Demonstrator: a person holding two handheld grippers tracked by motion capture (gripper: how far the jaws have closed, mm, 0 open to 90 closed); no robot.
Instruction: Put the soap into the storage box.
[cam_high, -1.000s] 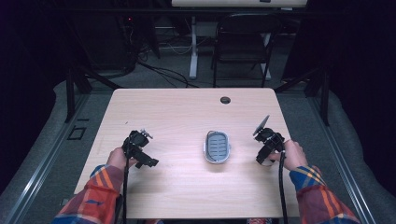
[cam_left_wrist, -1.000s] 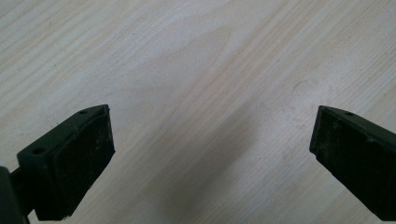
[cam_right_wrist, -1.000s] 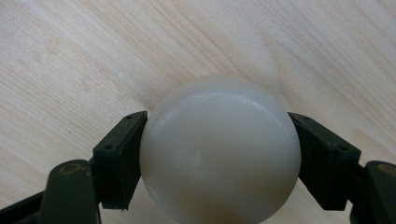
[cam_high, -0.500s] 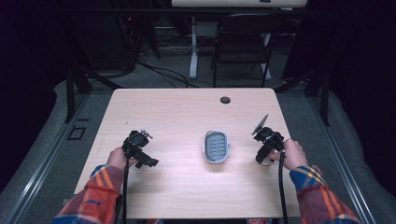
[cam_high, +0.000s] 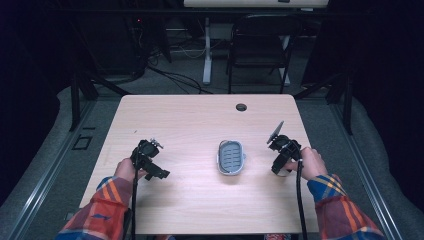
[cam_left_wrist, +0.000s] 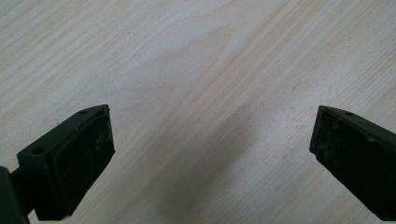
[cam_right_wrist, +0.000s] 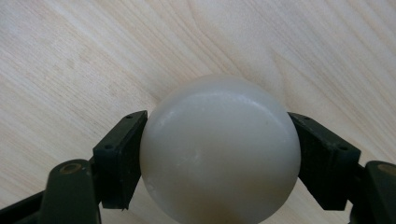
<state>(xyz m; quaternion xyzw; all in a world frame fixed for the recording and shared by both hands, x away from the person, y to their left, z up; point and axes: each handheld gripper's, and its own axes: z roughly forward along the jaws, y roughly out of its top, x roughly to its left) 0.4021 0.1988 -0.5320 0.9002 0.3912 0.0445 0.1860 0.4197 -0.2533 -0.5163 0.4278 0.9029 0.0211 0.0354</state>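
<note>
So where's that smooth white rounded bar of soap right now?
The smooth white rounded soap is clamped between the right tongs just above the pale wooden table, right of the grey oval soap dish.

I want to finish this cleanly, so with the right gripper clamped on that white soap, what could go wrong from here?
The white soap is rounded and smooth, and the right gripper pinches it only at its sides, so it might squirt out. The soap dish is small, so a drop from above could miss its tray or bounce onto the table. The left gripper hangs open, away from the dish, so a nudge could slide the dish.
</note>
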